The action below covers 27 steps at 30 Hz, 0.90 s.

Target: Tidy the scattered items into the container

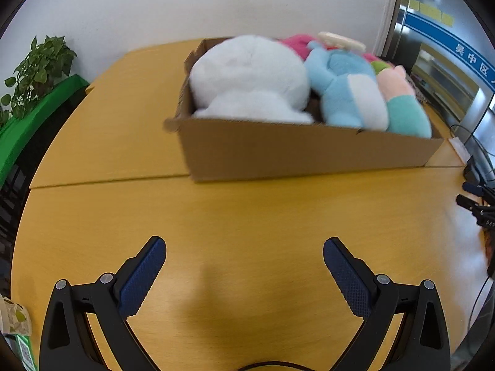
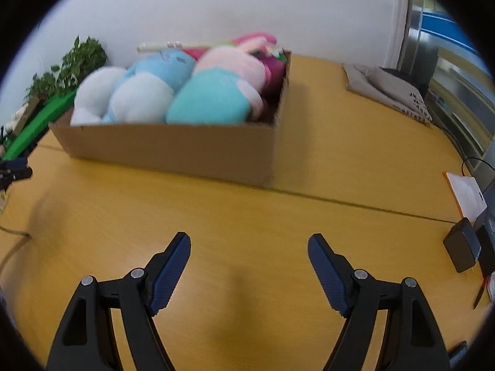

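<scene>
blue wall sign [image 1: 470, 58]: white Chinese characters "吴中区", cut off at the frame edge | black clip [image 1: 488, 221]: pale letters "DAS" | grey cloth bag [image 2: 402, 92]: black print, too blurred to read

The right gripper [image 2: 249, 247] is held with fingers spread wide and empty above the yellow table [image 2: 324, 167]. Beyond it, a cardboard box [image 2: 173, 150] is packed with plush toys [image 2: 173, 89]; a black adapter [image 2: 462, 249] is seen at right
</scene>
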Each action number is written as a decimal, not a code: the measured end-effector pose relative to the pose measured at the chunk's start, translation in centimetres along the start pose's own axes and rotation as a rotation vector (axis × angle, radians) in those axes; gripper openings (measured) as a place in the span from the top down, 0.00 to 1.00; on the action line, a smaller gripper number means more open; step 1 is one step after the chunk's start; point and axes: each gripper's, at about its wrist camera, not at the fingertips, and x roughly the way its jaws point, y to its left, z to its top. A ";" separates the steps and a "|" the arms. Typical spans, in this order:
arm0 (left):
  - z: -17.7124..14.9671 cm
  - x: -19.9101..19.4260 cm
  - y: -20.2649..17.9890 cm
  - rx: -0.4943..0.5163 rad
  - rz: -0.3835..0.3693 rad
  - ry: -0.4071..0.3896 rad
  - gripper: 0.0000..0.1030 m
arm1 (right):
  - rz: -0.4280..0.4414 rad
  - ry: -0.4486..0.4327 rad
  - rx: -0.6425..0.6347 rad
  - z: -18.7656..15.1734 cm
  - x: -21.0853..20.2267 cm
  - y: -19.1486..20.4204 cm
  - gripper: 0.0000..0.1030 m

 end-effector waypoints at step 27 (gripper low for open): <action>-2.6 3.0 8.4 0.112 -0.028 -0.056 0.00 | 0.126 0.035 -0.154 -2.8 4.2 -9.9 0.00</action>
